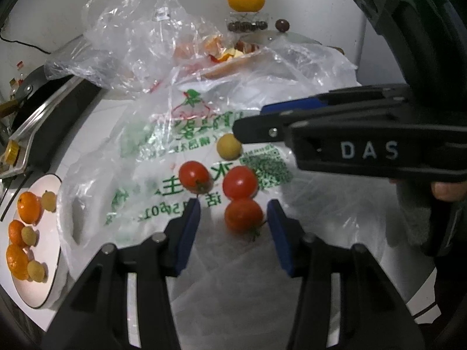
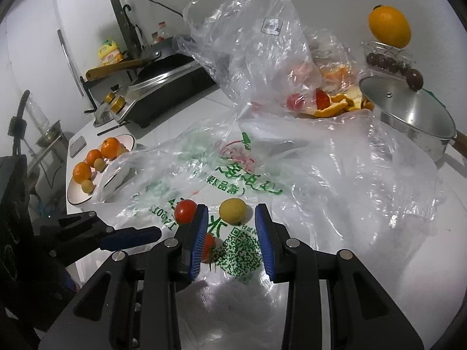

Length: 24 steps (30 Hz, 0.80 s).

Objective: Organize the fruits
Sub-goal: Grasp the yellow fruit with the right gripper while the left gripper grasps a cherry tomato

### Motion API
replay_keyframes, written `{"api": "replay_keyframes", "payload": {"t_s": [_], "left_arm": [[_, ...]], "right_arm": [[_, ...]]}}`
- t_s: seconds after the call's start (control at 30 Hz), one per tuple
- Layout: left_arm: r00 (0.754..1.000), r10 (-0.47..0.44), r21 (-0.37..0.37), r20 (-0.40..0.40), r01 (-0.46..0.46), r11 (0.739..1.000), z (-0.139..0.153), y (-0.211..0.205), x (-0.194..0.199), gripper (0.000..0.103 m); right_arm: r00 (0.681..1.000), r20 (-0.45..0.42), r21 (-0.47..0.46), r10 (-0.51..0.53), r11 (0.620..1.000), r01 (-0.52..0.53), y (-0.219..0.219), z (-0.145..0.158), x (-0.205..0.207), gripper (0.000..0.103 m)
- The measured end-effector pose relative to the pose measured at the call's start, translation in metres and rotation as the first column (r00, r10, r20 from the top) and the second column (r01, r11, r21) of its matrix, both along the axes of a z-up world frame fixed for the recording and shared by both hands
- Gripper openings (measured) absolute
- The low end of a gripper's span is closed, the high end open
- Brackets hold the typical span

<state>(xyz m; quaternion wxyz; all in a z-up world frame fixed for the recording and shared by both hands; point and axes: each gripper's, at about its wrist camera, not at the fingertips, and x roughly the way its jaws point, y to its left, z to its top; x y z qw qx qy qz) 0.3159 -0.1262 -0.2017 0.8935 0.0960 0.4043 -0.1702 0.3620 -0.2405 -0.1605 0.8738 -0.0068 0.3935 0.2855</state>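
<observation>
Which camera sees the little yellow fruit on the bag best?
The right wrist view: the yellow fruit sits whole, just ahead of the right gripper, whose jaws stand apart. In the left wrist view the same fruit is farther off and the right gripper's tip covers its edge.

The left gripper [image 1: 233,213] is showing matte black plastic arms ending in 2 flat blue pads [image 1: 188,233], with round silver screws sitting at the joints. The right gripper [image 2: 232,227] is looking the same: black angular linkages, silver screw heads, and 2 blue pads [image 2: 264,242] with fine ribbing along their edges. White letters reading DAS are standing out on its black side, and a green light is glowing on the housing behind it.
</observation>
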Motion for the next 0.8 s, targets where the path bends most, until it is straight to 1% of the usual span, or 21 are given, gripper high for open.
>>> {"api": "replay_keyframes", "payload": {"t_s": [0.07, 0.13, 0.2, 0.3, 0.37, 0.4, 0.8], "left_arm": [[1.000, -0.003, -0.006, -0.011, 0.003, 1.000, -0.003, 0.000, 0.002, 0.046], [1.000, -0.009, -0.011, -0.019, 0.009, 1.000, -0.005, 0.001, 0.004, 0.041], [0.999, -0.016, -0.019, -0.032, 0.016, 1.000, -0.008, 0.002, 0.007, 0.039], [0.999, -0.023, -0.031, -0.030, 0.022, 0.999, -0.009, 0.002, 0.009, 0.037], [0.999, -0.023, -0.041, -0.035, 0.022, 0.999, -0.008, 0.002, 0.011, 0.033], [0.999, -0.029, -0.048, -0.037, 0.027, 0.998, -0.008, 0.001, 0.011, 0.029], [0.999, -0.030, -0.066, -0.023, 0.028, 0.997, -0.001, 0.009, 0.008, 0.029]], "right_arm": [[1.000, -0.006, -0.004, 0.005, 1.000, -0.005, 0.002, -0.003, 0.002, 0.036], [1.000, -0.015, -0.009, 0.009, 1.000, -0.009, 0.005, -0.005, 0.005, 0.036], [1.000, -0.020, -0.013, 0.012, 1.000, -0.012, 0.007, -0.008, 0.007, 0.036], [0.999, -0.030, -0.021, 0.010, 1.000, -0.011, 0.009, -0.012, 0.012, 0.036], [0.999, -0.036, -0.027, 0.009, 1.000, -0.010, 0.011, -0.014, 0.014, 0.036], [0.999, -0.039, -0.029, 0.008, 1.000, -0.009, 0.012, -0.015, 0.015, 0.036], [0.998, -0.064, -0.060, 0.003, 0.998, -0.007, 0.023, -0.026, 0.027, 0.036]]}}
